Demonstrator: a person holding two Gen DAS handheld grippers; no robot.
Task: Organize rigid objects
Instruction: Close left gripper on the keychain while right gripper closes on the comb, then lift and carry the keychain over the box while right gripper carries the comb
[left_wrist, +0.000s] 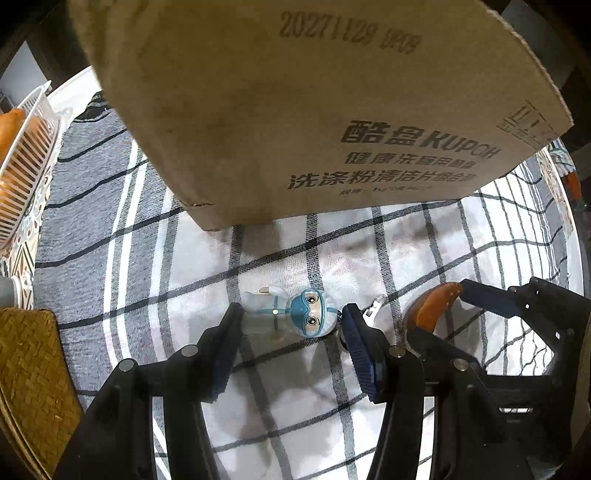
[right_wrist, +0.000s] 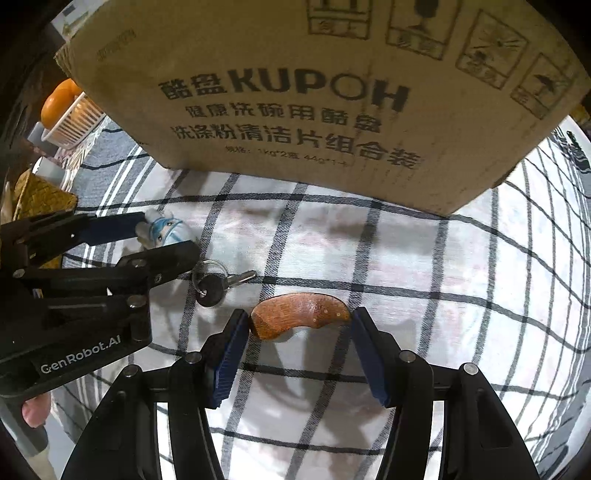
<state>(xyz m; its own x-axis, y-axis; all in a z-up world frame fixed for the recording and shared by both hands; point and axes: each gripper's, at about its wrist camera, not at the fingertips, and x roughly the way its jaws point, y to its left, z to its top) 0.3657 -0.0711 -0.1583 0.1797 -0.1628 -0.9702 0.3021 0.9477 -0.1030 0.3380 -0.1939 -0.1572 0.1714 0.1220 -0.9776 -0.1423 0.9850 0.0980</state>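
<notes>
A small blue-and-white figurine keychain (left_wrist: 295, 314) lies on the checked cloth (left_wrist: 295, 251). My left gripper (left_wrist: 291, 314) is shut on it, one pad at its feet and one at its head. Its ring with a black-headed key (right_wrist: 212, 291) trails on the cloth beside the left gripper (right_wrist: 168, 236). A curved brown wooden piece (right_wrist: 299, 319) sits between the pads of my right gripper (right_wrist: 299, 319), which is shut on its two ends. The left wrist view shows the wooden piece (left_wrist: 432, 306) in the right gripper (left_wrist: 436, 310) at the right.
A large printed cardboard box (left_wrist: 295, 110) (right_wrist: 295, 92) stands close behind both grippers. A white slatted basket (left_wrist: 26, 166) (right_wrist: 74, 122) with oranges is at the far left. A woven straw mat (left_wrist: 29, 369) (right_wrist: 40, 199) lies at the left. A person's fingertip (right_wrist: 35, 410) shows low left.
</notes>
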